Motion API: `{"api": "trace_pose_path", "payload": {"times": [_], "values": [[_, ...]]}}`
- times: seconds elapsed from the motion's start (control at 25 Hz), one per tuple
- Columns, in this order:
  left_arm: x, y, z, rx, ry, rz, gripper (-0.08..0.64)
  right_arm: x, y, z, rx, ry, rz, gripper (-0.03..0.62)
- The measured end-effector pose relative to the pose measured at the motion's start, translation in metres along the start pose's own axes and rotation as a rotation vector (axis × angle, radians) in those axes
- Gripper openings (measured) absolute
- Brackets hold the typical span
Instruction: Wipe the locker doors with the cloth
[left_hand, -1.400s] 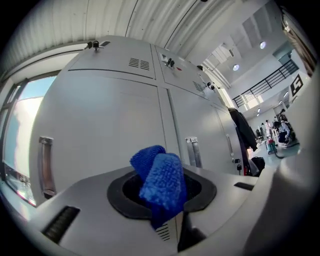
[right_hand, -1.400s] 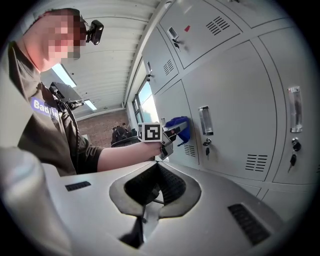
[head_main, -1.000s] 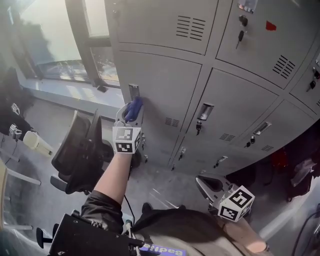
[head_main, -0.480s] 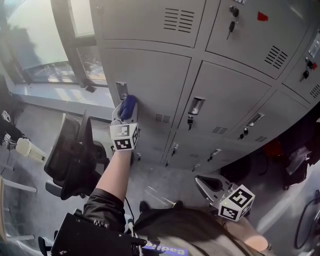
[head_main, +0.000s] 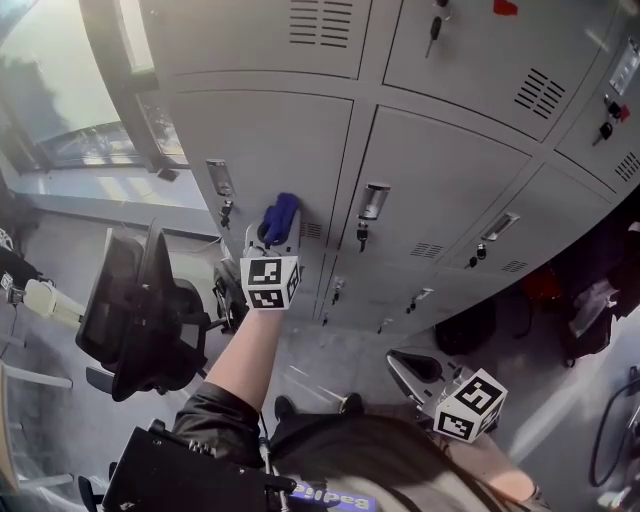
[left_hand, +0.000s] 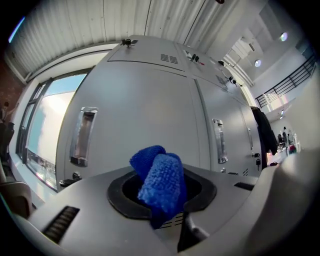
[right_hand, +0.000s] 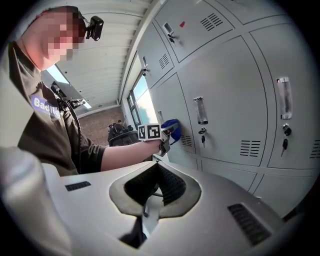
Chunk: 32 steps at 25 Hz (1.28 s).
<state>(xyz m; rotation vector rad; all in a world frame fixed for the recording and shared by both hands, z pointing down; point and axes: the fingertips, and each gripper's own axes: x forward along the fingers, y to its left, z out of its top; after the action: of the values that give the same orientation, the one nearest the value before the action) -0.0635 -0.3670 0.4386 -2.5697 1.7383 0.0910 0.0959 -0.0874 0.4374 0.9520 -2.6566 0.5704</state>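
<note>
A blue cloth sticks out of my left gripper, which is shut on it. The cloth is held up to a grey locker door, low on the door near its right edge and right of the recessed handle. In the left gripper view the folded cloth fills the jaws, with the door and its handle close behind. My right gripper hangs low near my body, away from the lockers. Its jaws are shut with nothing between them, and it sees the left gripper at the door.
More grey locker doors with handles and keys run to the right and above. A black office chair stands on the floor at the left under a window. Dark bags lie at the right by the lockers.
My left gripper has carried the cloth to the right across the door, from beside the handle toward the door's right edge. The right gripper has stayed put.
</note>
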Motion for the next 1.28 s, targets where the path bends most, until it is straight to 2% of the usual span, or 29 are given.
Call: {"api": "trace_pose_path", "payload": {"times": [0.44,0.6,0.76,1.12,1.28], "values": [[0.017,-0.080,0.001,0.069,0.013,-0.185,0.124,-0.009,-0.009,-0.005,0.008,0.001,0.008,0.005],[0.015,-0.090,-0.008,0.094,0.040,-0.225,0.124,-0.005,-0.005,-0.003,0.003,-0.005,0.019,0.005],[0.001,-0.054,-0.025,0.087,0.067,-0.148,0.124,0.000,-0.002,0.000,0.002,-0.006,0.029,0.005],[-0.044,0.077,-0.059,0.055,0.149,0.095,0.124,0.028,0.019,0.004,-0.019,0.015,0.082,0.005],[-0.053,0.122,-0.074,0.035,0.176,0.163,0.124,0.039,0.025,0.004,-0.024,0.031,0.084,0.005]]}}
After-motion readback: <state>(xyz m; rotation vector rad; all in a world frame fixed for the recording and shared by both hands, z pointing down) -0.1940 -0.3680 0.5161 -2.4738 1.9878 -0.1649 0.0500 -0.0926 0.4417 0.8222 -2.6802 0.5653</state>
